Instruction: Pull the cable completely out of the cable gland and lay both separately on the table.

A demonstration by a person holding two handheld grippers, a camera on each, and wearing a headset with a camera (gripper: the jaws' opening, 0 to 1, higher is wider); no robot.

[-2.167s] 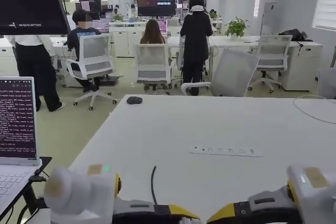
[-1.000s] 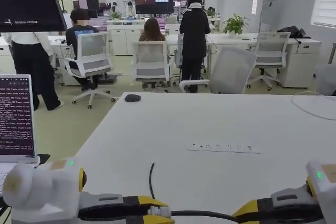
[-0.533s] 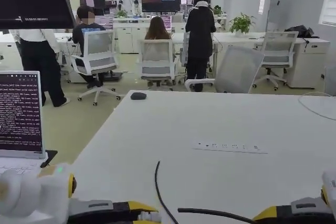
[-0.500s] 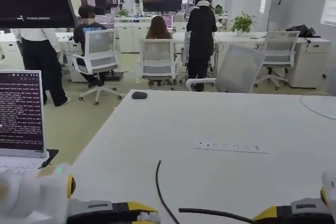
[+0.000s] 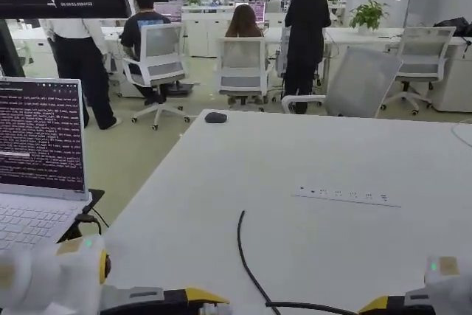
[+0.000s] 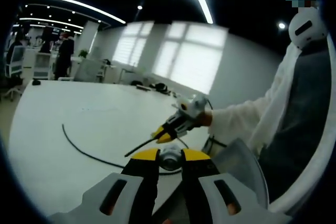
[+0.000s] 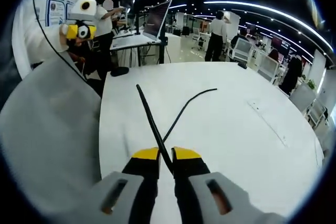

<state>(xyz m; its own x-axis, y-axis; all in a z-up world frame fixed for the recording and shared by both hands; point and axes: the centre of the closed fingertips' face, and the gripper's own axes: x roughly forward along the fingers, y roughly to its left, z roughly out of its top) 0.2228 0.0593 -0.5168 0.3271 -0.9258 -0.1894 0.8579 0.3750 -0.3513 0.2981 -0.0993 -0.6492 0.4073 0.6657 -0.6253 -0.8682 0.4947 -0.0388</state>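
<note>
The pale grey cable gland sits between the yellow tips of my left gripper, which is shut on it. My right gripper is shut on the thin black cable a little back from its end. That free end sticks out ahead of the jaws, apart from the gland. The rest of the cable lies in a curve on the white table. In the head view the left gripper and right gripper are at the bottom edge, a short gap between them. The right gripper faces the gland in the left gripper view.
An open laptop stands off the table's left side. A flush white power strip lies mid-table and a dark mouse at the far edge. Office chairs and several people are beyond the table.
The cable ran from the gland to the right gripper a second ago; its end has come out and now hangs free. The head camera has tilted down and left.
</note>
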